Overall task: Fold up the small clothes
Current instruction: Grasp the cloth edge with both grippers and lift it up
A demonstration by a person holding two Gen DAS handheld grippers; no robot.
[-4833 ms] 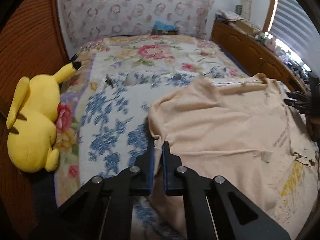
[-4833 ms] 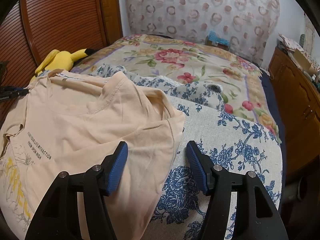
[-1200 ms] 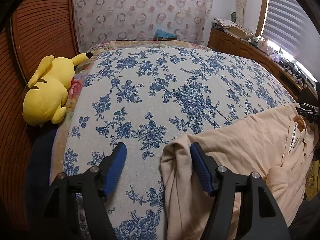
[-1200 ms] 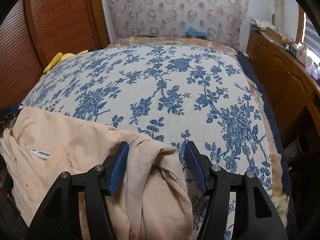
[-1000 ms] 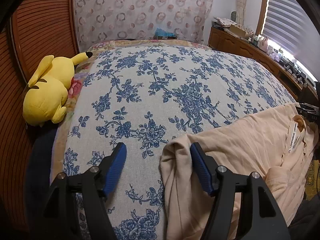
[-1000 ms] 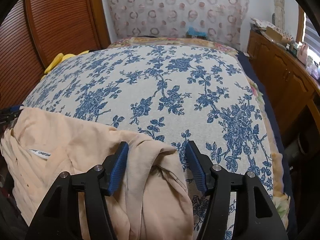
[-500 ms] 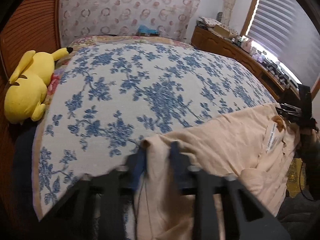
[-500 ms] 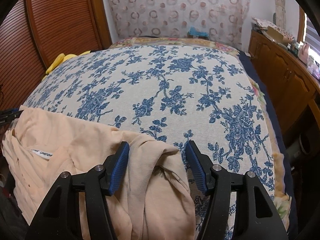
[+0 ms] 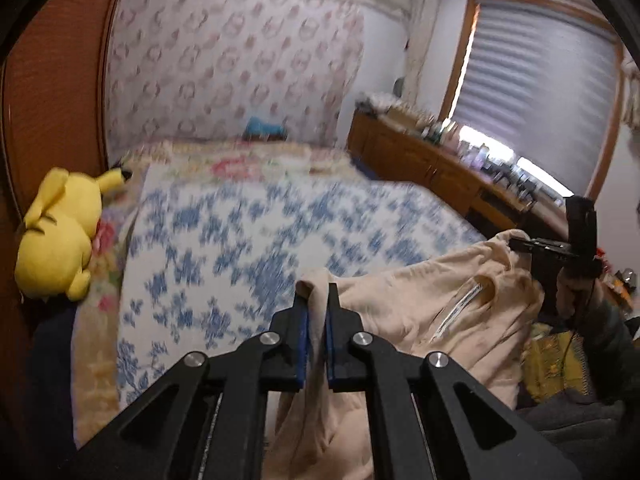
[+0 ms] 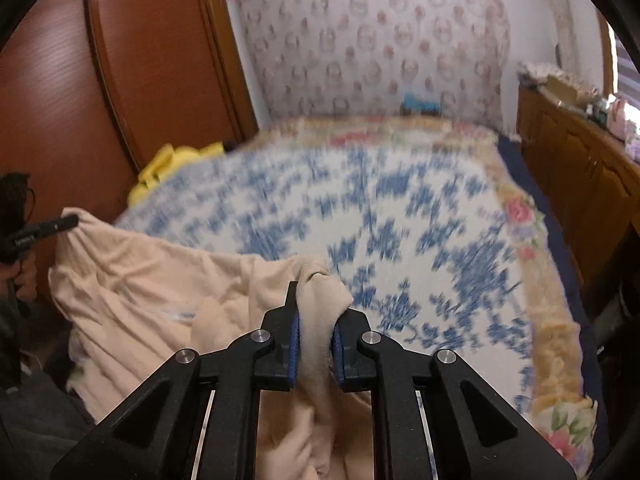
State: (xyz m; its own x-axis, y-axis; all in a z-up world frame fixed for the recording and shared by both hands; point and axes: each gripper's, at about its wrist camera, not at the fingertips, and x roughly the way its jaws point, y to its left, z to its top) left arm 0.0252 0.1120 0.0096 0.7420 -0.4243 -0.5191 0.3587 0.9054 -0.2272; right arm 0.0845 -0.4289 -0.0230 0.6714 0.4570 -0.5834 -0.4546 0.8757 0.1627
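A peach T-shirt [image 9: 416,304] hangs bunched between my two grippers, lifted off the near edge of the bed. My left gripper [image 9: 316,300] is shut on one bunched corner of the shirt. My right gripper [image 10: 314,300] is shut on the other bunched corner [image 10: 320,284]. In the left wrist view the right gripper [image 9: 540,246] shows at the far right, holding the shirt's edge. In the right wrist view the left gripper [image 10: 44,230] shows at the far left, pinching the shirt [image 10: 160,280]. A white label shows inside the collar [image 9: 460,308].
The bed has a white cover with blue flowers [image 9: 248,240] over a floral quilt [image 10: 548,320]. A yellow plush toy [image 9: 60,228] lies at the bed's left edge by a wooden wall. A wooden cabinet [image 9: 424,164] with clutter runs along the right.
Both grippers have closed on the shirt's bunched corners and risen, lifting the shirt off the bed. Both views are tilted up and blurred by motion.
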